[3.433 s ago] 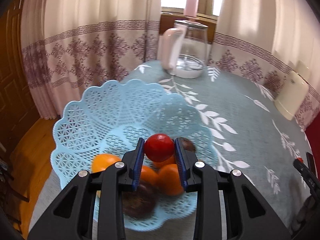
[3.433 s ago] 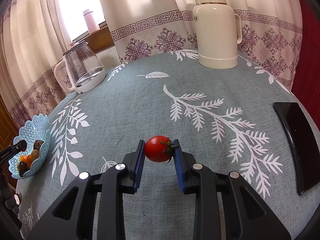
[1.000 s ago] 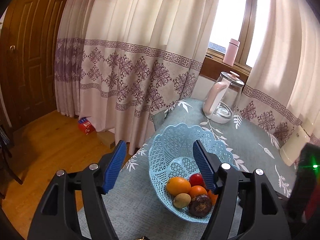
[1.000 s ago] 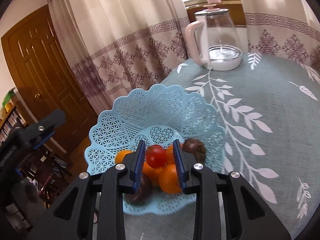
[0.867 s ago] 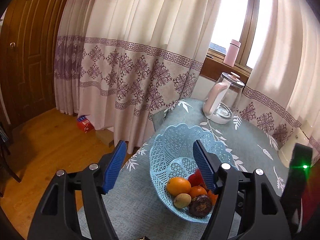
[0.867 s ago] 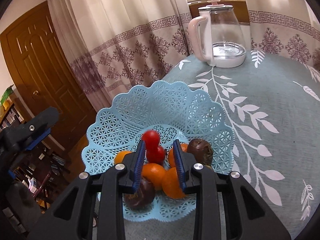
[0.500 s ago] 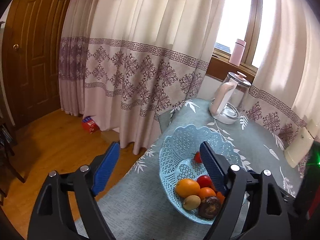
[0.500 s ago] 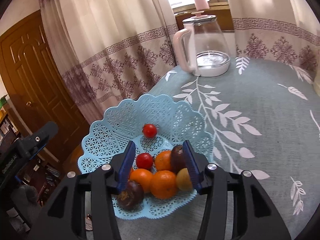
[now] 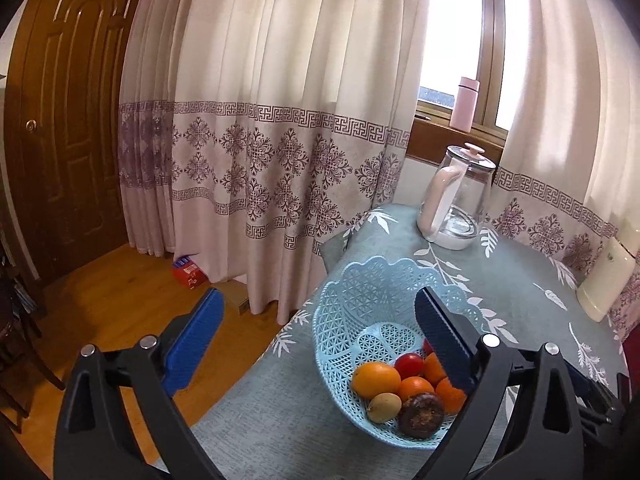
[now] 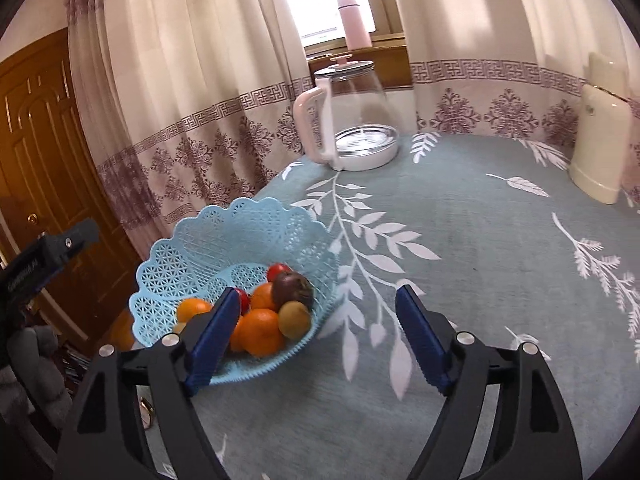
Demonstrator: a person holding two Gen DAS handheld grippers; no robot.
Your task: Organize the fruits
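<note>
Fruit gathered in the basket, both tools empty

Nearest, the right tool (image 10: 316, 316) has its jaws spread wide with nothing between them, held over the table (image 10: 480, 248) just beside the basket (image 10: 208, 240); the left tool (image 9: 316, 332) is likewise spread and empty, higher up, looking down at the table's corner. In the pale blue basket sit the oranges (image 10: 262, 330), two small tomatoes (image 9: 409, 365), a yellowish round fruit (image 10: 295, 320) and two dark brown fruits (image 9: 421, 415), all piled toward the near side. No loose fruit shows on the cloth in either view, so the gathering looks done or nearly so, though parts of the table lie outside both views. Farther back stand a glass kettle (image 10: 352, 120), a cream flask (image 10: 600, 140) and a pink bottle (image 10: 354, 24) on the windowsill.
</note>
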